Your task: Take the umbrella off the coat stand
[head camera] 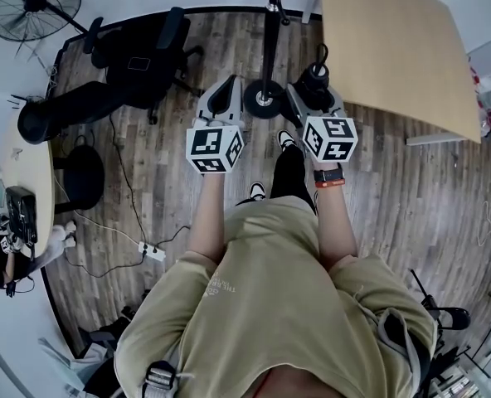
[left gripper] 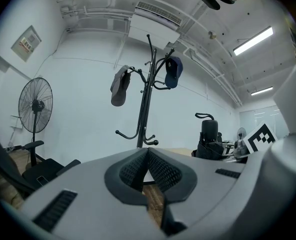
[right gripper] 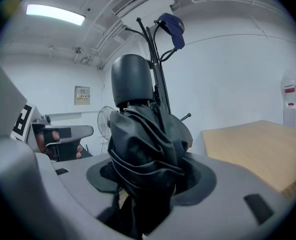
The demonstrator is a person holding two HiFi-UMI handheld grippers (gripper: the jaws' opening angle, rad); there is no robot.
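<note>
My right gripper (right gripper: 149,180) is shut on a folded black umbrella (right gripper: 143,144), which stands upright between the jaws with its rounded handle (right gripper: 132,79) on top. In the head view the umbrella (head camera: 316,78) sits just right of the coat stand's round base (head camera: 264,103), apart from the pole (head camera: 272,23). The coat stand (left gripper: 145,109) rises ahead of my left gripper (left gripper: 147,158), which is shut with nothing in it. A grey cap (left gripper: 120,87) and a blue cap (left gripper: 173,72) hang from the stand's upper hooks. The left gripper (head camera: 226,96) is left of the base.
A light wooden table (head camera: 395,40) stands close on the right. A black office chair (head camera: 142,56) and a standing fan (head camera: 34,7) are at the left. A power strip (head camera: 153,253) and its cable lie on the wood floor.
</note>
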